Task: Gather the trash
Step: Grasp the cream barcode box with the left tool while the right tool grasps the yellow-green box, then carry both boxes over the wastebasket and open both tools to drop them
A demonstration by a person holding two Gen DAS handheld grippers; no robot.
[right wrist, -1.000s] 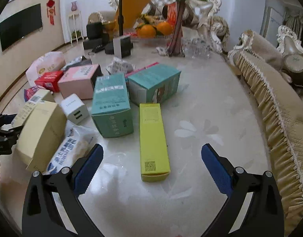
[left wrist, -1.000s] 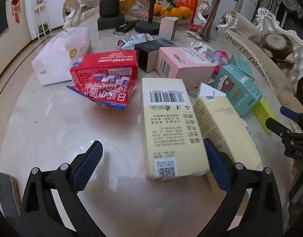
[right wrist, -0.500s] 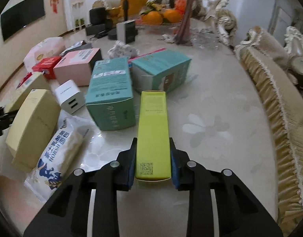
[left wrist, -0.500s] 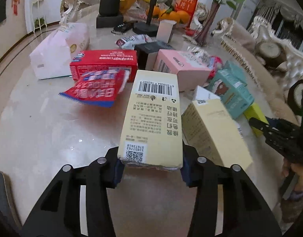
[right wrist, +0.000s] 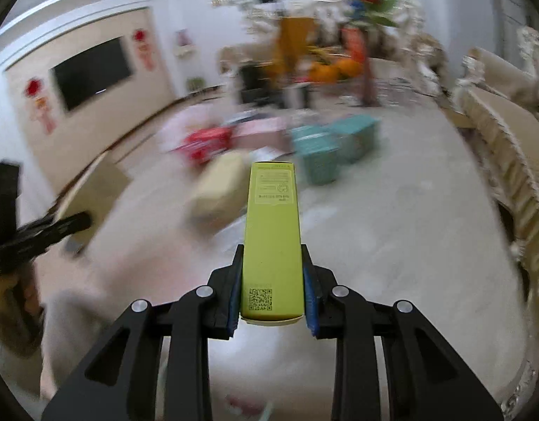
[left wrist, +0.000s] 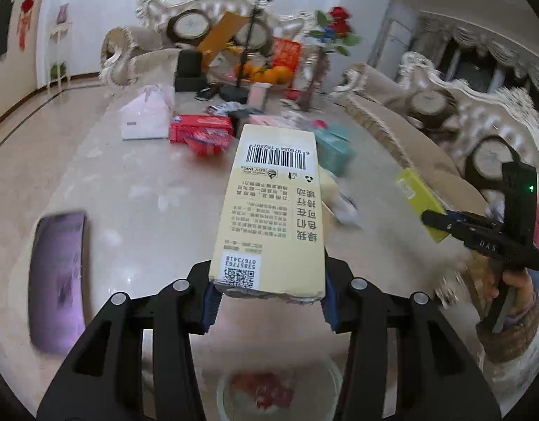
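Note:
My left gripper (left wrist: 269, 301) is shut on the near end of a long cream carton (left wrist: 274, 207) with a barcode, held clear above the marble table (left wrist: 136, 193). My right gripper (right wrist: 272, 291) is shut on a slim yellow-green box (right wrist: 272, 231), also lifted off the table. The left wrist view shows the right gripper (left wrist: 445, 222) at the right edge with that yellow-green box (left wrist: 418, 198). In the right wrist view, the left gripper's tip (right wrist: 58, 226) and its cream carton (right wrist: 90, 193) show blurred at the left.
Boxes and wrappers remain farther back: a red box (left wrist: 201, 128), a white tissue pack (left wrist: 146, 117), teal boxes (right wrist: 334, 145), a cream box (right wrist: 218, 187). A purple phone (left wrist: 57, 280) lies left. A white bin (left wrist: 280, 389) with red scraps sits below the left gripper. Sofas border the right.
Both grippers closed on their boxes, then pulled back and up from the table with them. The view now shows the bin below and the phone at the left.

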